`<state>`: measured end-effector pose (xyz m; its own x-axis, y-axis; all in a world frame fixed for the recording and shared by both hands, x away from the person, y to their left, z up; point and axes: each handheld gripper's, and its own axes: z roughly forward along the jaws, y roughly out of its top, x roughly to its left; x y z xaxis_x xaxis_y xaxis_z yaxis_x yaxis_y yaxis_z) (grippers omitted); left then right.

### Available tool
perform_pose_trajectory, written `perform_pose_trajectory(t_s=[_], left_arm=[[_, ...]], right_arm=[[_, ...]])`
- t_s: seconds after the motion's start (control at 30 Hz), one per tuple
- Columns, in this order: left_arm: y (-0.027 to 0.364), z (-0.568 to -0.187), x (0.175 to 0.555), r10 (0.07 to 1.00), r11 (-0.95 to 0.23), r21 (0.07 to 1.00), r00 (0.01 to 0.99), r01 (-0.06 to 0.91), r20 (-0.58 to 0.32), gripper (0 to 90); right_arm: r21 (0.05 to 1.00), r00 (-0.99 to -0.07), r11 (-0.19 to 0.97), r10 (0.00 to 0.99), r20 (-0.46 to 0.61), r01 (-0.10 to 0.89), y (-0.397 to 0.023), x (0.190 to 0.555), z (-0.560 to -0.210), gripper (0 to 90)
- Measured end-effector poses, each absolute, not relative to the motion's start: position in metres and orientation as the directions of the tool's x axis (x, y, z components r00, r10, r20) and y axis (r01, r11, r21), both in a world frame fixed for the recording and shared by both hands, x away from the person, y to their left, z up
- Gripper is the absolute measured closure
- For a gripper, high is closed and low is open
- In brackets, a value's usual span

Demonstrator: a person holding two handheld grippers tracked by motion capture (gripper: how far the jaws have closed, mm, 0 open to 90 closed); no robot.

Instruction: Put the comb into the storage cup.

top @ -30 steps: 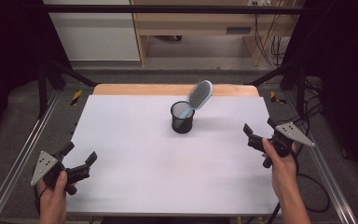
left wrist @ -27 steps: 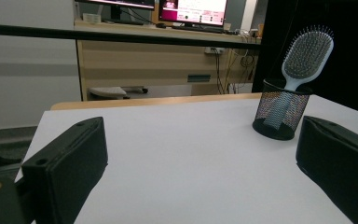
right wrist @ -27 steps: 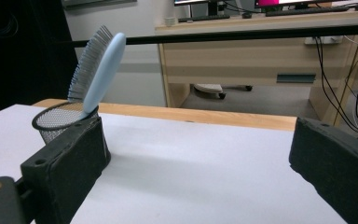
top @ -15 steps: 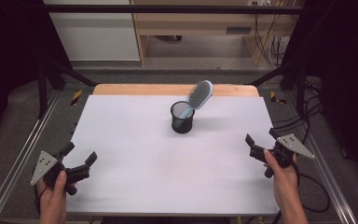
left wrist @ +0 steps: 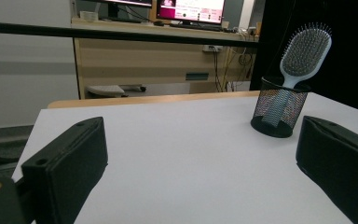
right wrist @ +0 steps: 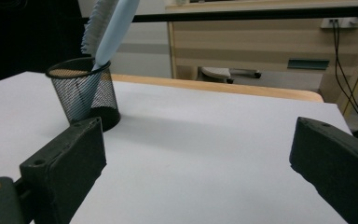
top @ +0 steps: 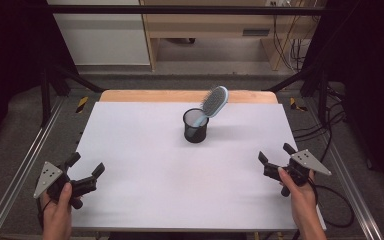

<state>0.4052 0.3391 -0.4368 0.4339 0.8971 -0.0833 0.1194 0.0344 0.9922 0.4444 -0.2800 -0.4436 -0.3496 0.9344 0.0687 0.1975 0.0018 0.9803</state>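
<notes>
**Surroundings of the work surface**

A white table top (top: 145, 165) ends at its far edge in a bare wooden strip (top: 145, 96). Metal rails (top: 25, 165) run along its left and right sides over grey floor, with a yellow-and-black marker (top: 82, 104) near each far corner. Beyond a black crossbar (top: 180, 9) stand a white panel (top: 97, 35) at far left and a wooden desk (top: 220, 25) bearing monitors (left wrist: 191, 9). Cables (top: 290, 50) hang at far right beside a black curtain (top: 370, 60).

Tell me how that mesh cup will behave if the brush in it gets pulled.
The mesh cup looks light, so it may lift or slide. The hairbrush leans on its rim with the head overhanging, so it could probably tip that way.
</notes>
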Motion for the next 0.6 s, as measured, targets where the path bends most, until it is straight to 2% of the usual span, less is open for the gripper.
perform_pose_trajectory(t_s=[0.6], left_arm=[[0.334, -0.437, 0.406, 0.889, 0.019, 0.993, 0.452, 0.119, -0.071, 2.1]], right_arm=[[0.97, -0.439, 0.087, 0.898, 0.022, 0.225, -0.26, 0.443, -0.457, 3.7]])
